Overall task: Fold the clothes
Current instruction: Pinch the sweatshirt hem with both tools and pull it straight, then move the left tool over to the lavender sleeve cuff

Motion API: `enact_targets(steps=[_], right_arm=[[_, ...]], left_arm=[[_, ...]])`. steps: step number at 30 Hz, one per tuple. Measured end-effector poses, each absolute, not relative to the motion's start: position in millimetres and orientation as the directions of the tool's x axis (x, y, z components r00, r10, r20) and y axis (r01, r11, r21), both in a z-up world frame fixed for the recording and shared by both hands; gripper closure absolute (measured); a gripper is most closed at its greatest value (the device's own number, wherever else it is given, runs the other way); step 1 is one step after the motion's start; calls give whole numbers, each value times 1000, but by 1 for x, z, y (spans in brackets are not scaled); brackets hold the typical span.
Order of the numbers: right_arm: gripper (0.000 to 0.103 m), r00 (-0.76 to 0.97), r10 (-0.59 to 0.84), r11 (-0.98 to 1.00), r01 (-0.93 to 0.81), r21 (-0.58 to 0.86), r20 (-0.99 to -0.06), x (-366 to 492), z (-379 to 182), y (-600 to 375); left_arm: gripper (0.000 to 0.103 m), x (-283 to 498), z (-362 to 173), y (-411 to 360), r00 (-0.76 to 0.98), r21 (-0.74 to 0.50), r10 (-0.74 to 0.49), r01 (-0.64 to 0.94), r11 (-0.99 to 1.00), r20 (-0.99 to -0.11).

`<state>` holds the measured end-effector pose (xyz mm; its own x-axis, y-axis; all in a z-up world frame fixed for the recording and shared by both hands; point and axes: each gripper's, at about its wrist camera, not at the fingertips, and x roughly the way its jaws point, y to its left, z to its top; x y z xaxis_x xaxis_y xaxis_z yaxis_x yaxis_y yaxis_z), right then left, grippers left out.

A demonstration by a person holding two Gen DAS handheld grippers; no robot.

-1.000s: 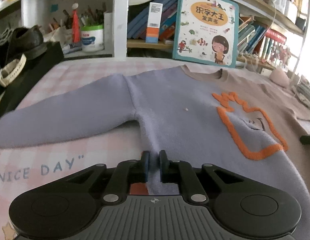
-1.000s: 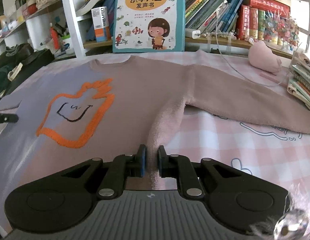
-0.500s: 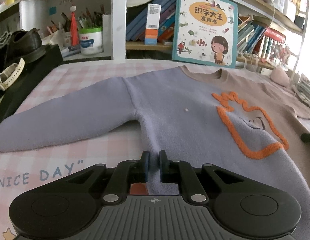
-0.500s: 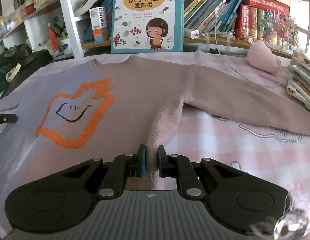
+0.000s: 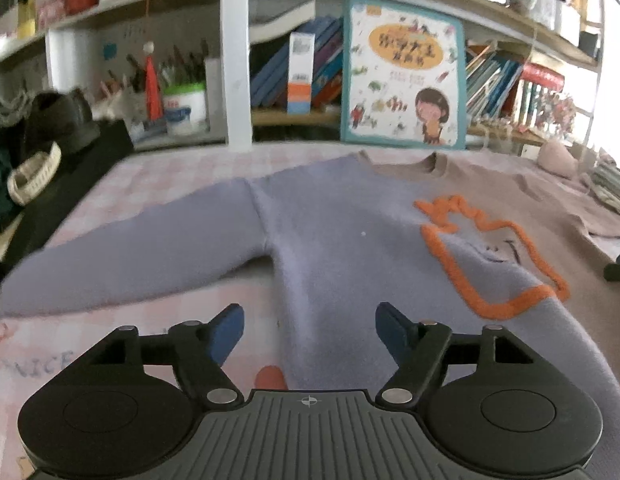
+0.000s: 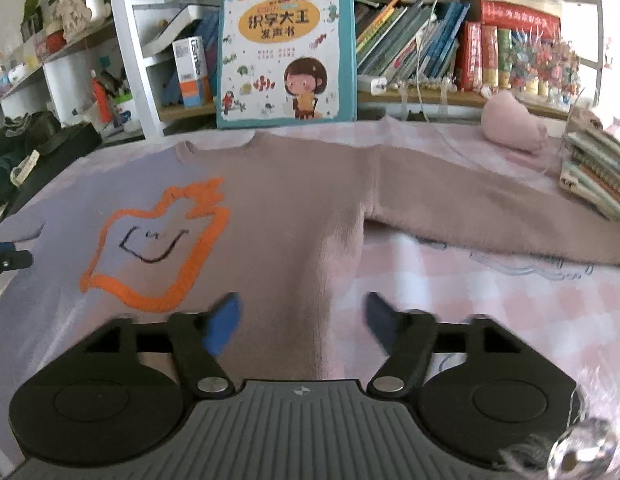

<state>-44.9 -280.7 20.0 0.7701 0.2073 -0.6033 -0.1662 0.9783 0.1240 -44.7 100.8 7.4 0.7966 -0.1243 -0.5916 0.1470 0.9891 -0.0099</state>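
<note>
A two-tone sweater (image 5: 341,232) lies flat, front up, on a pink checked cloth, lilac on one half and dusty pink (image 6: 294,208) on the other, with an orange outlined figure (image 6: 158,252) on the chest. Both sleeves are spread out to the sides. My left gripper (image 5: 310,324) stands open over the lilac side seam near the hem. My right gripper (image 6: 302,316) stands open over the pink side seam near the hem. Neither holds anything.
A shelf unit with a large picture book (image 6: 286,48) and rows of books stands behind the neckline. A stack of notebooks (image 6: 597,168) and a pink plush (image 6: 513,124) lie at the right, dark shoes (image 5: 58,120) at the left.
Both grippers were shut on the sweater's lower side edges; now both have opened and let the fabric go. The sweater lies as before.
</note>
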Motion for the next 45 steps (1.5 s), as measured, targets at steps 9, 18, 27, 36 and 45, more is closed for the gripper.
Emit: enact_targets(steps=[9, 18, 27, 36, 45], right_arm=[[8, 759, 287, 958, -239, 160, -584, -38, 31, -259], [6, 750, 356, 924, -373, 88, -557, -28, 39, -218], [4, 724, 465, 865, -495, 85, -509, -9, 43, -173], [4, 675, 519, 804, -594, 32, -525, 14, 32, -135], [4, 661, 579, 764, -644, 36, -478, 26, 23, -121]], left_arm=[[8, -51, 15, 101, 816, 2, -89, 109, 994, -571], [7, -52, 18, 108, 829, -4, -44, 51, 999, -557], [5, -51, 17, 119, 828, 6, 3, 0, 1000, -561], [3, -50, 17, 143, 827, 9, 87, -99, 995, -556], [3, -38, 16, 164, 814, 18, 158, -179, 984, -559]])
